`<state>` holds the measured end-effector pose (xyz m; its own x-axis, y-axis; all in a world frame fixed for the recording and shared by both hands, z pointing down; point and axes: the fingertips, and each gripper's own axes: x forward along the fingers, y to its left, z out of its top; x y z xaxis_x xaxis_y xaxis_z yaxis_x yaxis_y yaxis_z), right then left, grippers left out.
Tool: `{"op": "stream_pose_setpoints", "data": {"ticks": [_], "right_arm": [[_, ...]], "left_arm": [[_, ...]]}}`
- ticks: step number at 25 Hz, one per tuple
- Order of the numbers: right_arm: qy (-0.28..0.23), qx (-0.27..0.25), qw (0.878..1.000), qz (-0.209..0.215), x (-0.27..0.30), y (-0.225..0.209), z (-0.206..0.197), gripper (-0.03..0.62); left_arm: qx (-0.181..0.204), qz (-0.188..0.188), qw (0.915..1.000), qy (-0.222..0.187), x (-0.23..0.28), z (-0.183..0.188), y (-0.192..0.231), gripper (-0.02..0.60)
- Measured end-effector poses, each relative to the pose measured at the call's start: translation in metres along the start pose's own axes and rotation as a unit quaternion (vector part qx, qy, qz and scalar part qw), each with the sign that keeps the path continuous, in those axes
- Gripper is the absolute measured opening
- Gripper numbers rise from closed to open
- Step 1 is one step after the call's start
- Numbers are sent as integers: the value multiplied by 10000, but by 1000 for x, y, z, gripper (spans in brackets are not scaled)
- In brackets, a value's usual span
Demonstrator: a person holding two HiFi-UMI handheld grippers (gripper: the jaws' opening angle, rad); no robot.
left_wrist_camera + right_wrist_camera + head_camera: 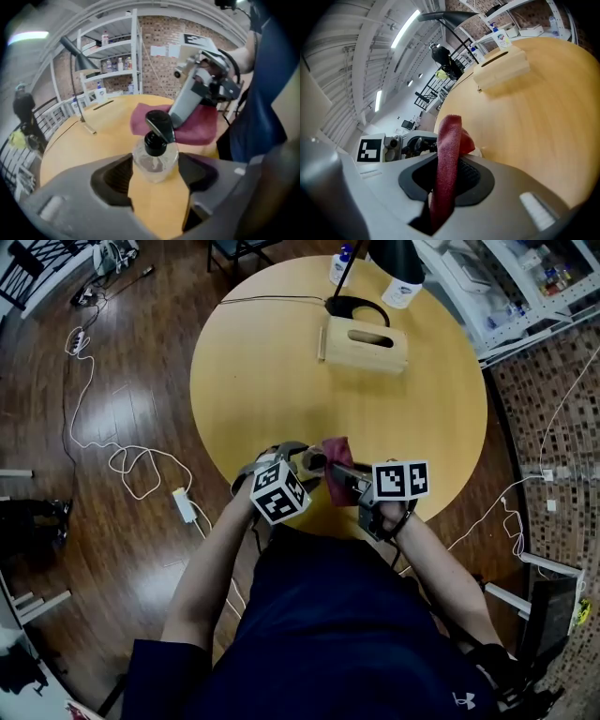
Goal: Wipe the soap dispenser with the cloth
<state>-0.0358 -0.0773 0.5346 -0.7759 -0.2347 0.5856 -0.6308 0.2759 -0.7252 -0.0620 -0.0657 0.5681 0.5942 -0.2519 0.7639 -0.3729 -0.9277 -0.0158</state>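
- Holding the soap dispenser (154, 157) is the left gripper (157, 171). Its jaws stand wide, and the pads sit on the bottle's two sides.
- The soap dispenser is at the near edge of the round table (281, 381), just in front of the person. It stands up tall between the jaws, with its black pump on top and its clear body below.
- The cloth (337, 470) is red. It lies just to the right of the dispenser, very close to the pump. I cannot tell if it touches the bottle yet.
- The right gripper (447, 173) has its jaws narrow, pinching the cloth. The cloth sticks out long and thin past the jaws.
- The right gripper points left, toward the dispenser, so the bottle is right ahead of the cloth.
- The right hand is the one with the cloth, so I think it must rub up and down along the tall bottle while the left gripper keeps it steady.
- Counting: one soap dispenser, one cloth and two grippers.
- On the far side of the table there is one wooden box (366, 343), one black lamp (356, 307) and two small white bottles (342, 263).
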Motion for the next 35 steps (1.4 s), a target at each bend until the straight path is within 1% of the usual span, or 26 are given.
{"op": "stream_pose_setpoints", "data": {"ticks": [2,3,4,5,7,8,9,11,13,14,15,16,19,21,24,27,28,30,32,33,34,35], "right_arm": [[-74,-49,9999,-76,1,-6,14,74],[-87,-61,9999,-86,2,-8,20,75],[-70,-70,9999,-80,4,-8,22,75],[-36,-89,9999,-71,6,-7,22,75],[46,-173,9998,-58,7,-2,16,75],[92,-214,9997,-51,6,1,10,75],[131,-228,9996,-44,5,3,4,75],[185,-186,9997,-32,1,4,-7,75],[236,-125,9996,-3,-2,5,-15,75],[270,-99,9996,22,-2,6,-18,75],[302,-73,9995,47,-2,6,-19,75],[322,-45,9994,73,-1,5,-18,75],[227,17,9997,124,3,1,1,75],[136,-7,9999,94,5,-2,13,75],[85,-5,9999,101,5,-2,12,74],[219,-72,9995,216,-1,6,-8,75],[238,-41,9993,268,-4,7,-14,75],[78,116,9994,306,-15,4,-18,75],[-225,250,9993,164,-26,-8,-15,75],[-327,253,9991,19,-29,-16,-16,75],[-354,193,9991,-159,-30,-25,-19,75],[-308,57,9989,-349,-30,-32,-24,75]], "left_arm": [[557,-322,9979,109,-2,-1,-5,305],[755,-456,9959,185,-2,-1,-6,305],[856,-545,9945,258,-2,-1,-6,307],[878,-577,9939,334,-2,-1,-5,308],[832,-442,9941,533,-6,-1,-1,324],[782,-305,9943,652,-9,-2,1,337],[688,-163,9946,761,-11,-3,1,337],[355,61,9953,898,-13,-5,-3,330],[-15,190,9959,886,-10,-7,-7,299],[-123,223,9962,835,-8,-8,-8,288],[-142,235,9965,784,-7,-8,-9,290],[-84,228,9969,751,-7,-9,-9,288],[312,180,9958,840,-10,-12,-8,279],[484,190,9942,946,-8,-13,-7,279],[451,155,9938,1001,-3,-14,-8,282],[271,184,9938,1059,-7,-20,-9,281],[135,237,9946,1002,-13,-21,-8,281],[-322,354,9966,667,-32,-16,-5,281],[-851,487,9950,159,-54,-3,3,278],[-1038,561,9930,-50,-62,3,7,267],[-1148,624,9913,-172,-66,8,10,256],[-1191,656,9905,-188,-66,11,11,241]]}}
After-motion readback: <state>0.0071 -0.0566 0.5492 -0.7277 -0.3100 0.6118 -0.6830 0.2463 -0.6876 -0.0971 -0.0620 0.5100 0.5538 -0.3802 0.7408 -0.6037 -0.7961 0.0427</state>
